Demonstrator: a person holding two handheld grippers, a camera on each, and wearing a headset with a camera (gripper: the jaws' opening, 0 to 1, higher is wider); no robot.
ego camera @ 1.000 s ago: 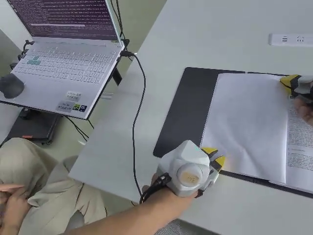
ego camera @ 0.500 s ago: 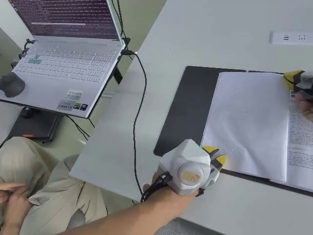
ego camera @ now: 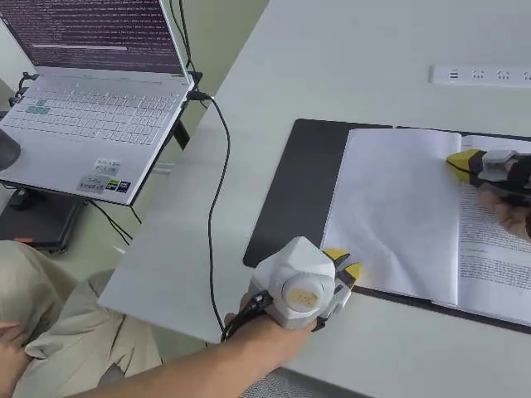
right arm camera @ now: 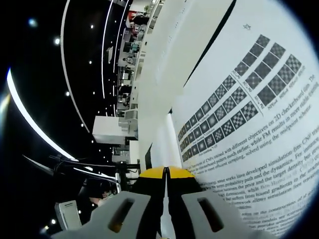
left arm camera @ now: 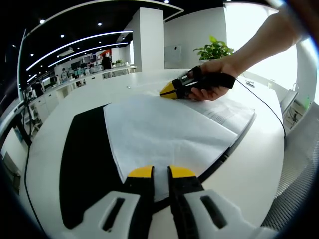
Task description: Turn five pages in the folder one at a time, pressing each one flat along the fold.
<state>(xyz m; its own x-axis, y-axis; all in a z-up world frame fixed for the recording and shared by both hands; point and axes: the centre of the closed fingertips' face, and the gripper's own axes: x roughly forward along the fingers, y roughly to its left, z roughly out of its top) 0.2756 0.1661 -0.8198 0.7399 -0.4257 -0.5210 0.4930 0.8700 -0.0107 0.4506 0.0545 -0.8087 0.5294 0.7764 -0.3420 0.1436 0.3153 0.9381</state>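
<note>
The folder (ego camera: 290,191) lies open near the worktop's (ego camera: 348,66) front edge — left tongs (left arm camera: 162,173) narrowly apart at the blank page's (ego camera: 390,207) near edge, right tongs (right arm camera: 166,172) closed at the fold, wide worktop beyond

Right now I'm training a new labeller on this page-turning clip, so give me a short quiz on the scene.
1. True or false: the right gripper has its jaws wide open.
2. The left gripper sits at the blank page's: A) near edge, B) far edge, C) fold?
3. Fill in: the printed page shows rows of ___ patterns.
Key: 1 false, they are shut; 2 A; 3 checkerboard.
</note>
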